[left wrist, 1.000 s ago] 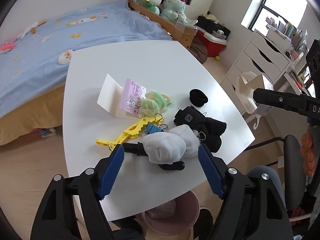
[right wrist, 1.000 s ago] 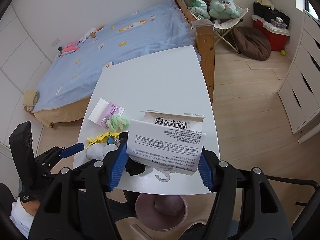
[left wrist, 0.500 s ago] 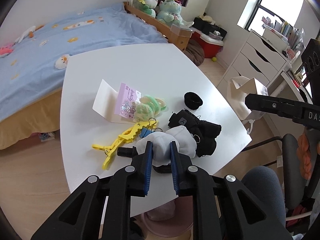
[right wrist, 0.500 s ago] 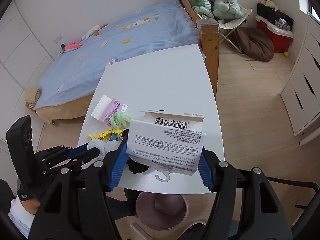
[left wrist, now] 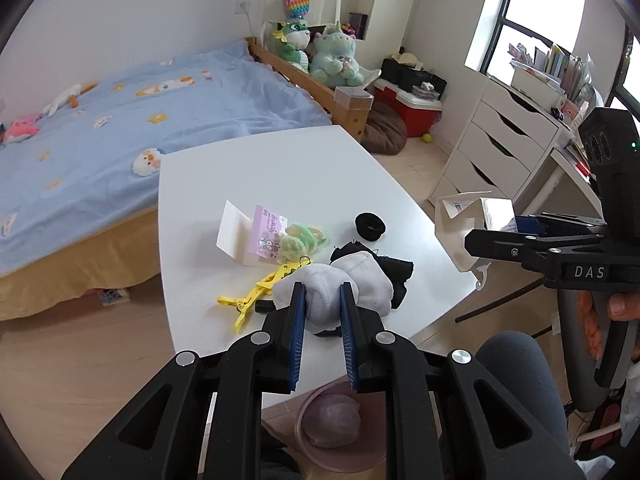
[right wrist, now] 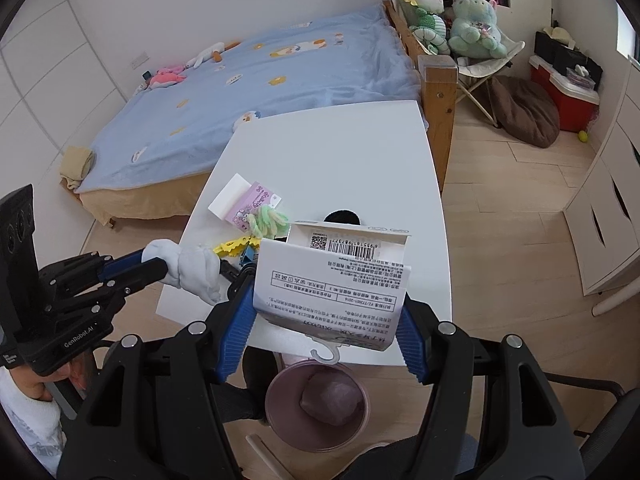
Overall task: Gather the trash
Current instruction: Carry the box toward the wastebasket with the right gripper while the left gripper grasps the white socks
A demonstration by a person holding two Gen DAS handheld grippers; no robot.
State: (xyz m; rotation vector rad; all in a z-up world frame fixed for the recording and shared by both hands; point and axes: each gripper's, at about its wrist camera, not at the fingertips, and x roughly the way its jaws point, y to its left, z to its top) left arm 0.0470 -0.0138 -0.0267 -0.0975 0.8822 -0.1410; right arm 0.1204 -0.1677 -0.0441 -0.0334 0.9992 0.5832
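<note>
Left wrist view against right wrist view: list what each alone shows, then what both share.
Only the left wrist view: the window and the black cloth. Only the right wrist view: the printed barcode on the white carton. Both: the white table, pink bin, yellow clip and white sock pinched in the left hand-held gripper.

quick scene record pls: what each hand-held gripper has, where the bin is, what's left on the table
left hand-held gripper: shut on white sock, lifted clear of the table in the right wrist view
right hand-held gripper: shut on white printed carton, flap open, barcode up
bin: pink, on the floor below the table's near edge, one wad already inside
table: white
left on table: yellow clip, green hair ties on a purple card, black hair tie, black cloth
</note>
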